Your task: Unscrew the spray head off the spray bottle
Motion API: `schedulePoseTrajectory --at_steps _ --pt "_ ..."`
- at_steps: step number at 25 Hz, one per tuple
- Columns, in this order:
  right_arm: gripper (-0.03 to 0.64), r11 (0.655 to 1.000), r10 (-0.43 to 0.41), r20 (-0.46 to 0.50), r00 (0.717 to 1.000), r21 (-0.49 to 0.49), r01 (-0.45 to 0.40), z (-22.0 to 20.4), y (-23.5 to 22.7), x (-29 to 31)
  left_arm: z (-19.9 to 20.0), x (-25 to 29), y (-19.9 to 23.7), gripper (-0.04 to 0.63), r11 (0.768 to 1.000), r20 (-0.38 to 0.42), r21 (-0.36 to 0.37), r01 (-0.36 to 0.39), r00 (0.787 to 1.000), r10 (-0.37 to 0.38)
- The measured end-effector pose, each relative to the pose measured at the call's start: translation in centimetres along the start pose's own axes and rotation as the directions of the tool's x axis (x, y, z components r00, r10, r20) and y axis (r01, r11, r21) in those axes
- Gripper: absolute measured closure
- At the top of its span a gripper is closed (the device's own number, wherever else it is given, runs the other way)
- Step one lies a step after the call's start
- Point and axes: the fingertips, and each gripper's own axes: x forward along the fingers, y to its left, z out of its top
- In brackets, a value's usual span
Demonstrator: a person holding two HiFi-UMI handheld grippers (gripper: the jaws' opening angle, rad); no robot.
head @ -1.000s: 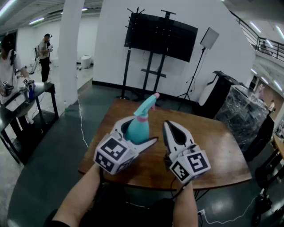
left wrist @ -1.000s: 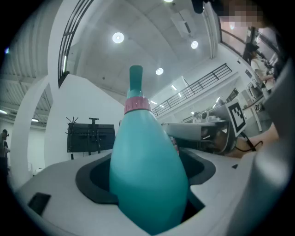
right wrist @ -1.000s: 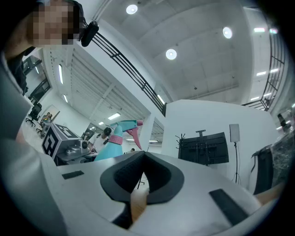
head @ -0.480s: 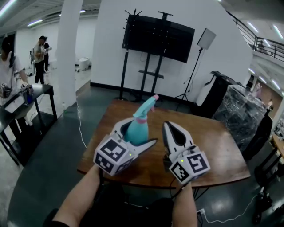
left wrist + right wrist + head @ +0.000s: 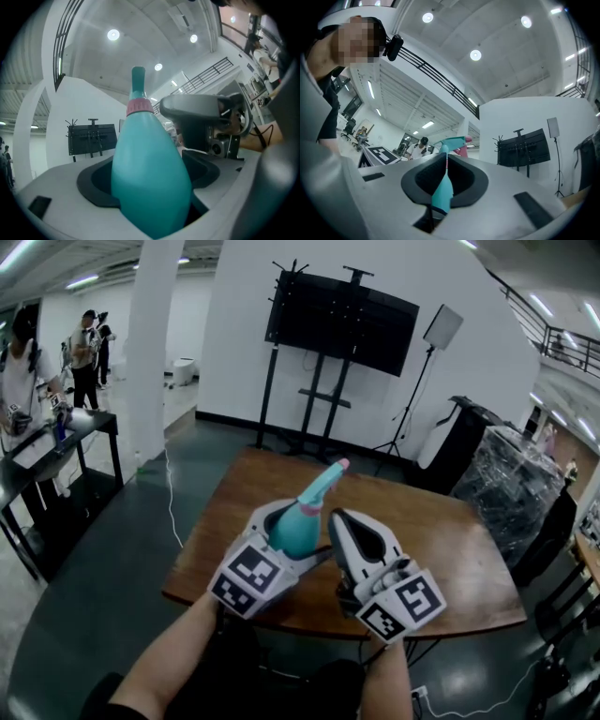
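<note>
A teal spray bottle [image 5: 298, 526] with a pink collar and a teal spray head [image 5: 323, 482] leans up and to the right over the wooden table [image 5: 441, 540]. My left gripper [image 5: 292, 538] is shut on its body, which fills the left gripper view [image 5: 150, 178] below the pink collar [image 5: 139, 107]. My right gripper [image 5: 339, 519] stands close beside the bottle's neck on the right. Its jaws are almost together and are opening by a sliver. In the right gripper view [image 5: 443, 157] a teal strip shows through the slit, and the spray head [image 5: 454, 139] lies just beyond the tips.
A black screen on a stand [image 5: 342, 320] and a light panel [image 5: 441, 324] stand behind the table. A white column [image 5: 150, 343] is at the left. People work at a dark table [image 5: 56, 442] far left. Wrapped equipment [image 5: 511, 484] sits at the right.
My right gripper has moved left, up against the bottle's neck. The left gripper has shifted a little right, and the bottle now leans more to the right.
</note>
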Motion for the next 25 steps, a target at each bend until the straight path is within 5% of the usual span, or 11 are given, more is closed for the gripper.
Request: schedulePoseTrajectory --at_steps 5,13,19,25 --pt "0.491 0.998 0.038 -0.047 0.998 0.053 -0.036 -0.6 1.3 1.4 -0.8 -0.6 -0.1 0.174 1.0 -0.014 0.025 -0.011 1.0 0.012" --pt "0.468 0.996 0.065 -0.113 0.991 0.062 -0.059 -1.9 1.7 1.6 -1.5 -0.3 -1.1 0.175 0.983 -0.053 0.178 -0.038 0.997 0.048" --pt "0.477 0.989 0.135 -0.095 0.986 0.073 -0.128 -1.3 2.2 1.1 -0.8 -1.1 -2.3 0.175 0.987 -0.017 0.141 0.072 0.997 -0.071" --pt "0.479 0.975 0.21 -0.1 0.972 0.089 -0.202 -1.0 2.9 0.2 -0.4 -2.0 -4.1 0.176 0.967 -0.017 0.138 0.215 0.977 -0.215"
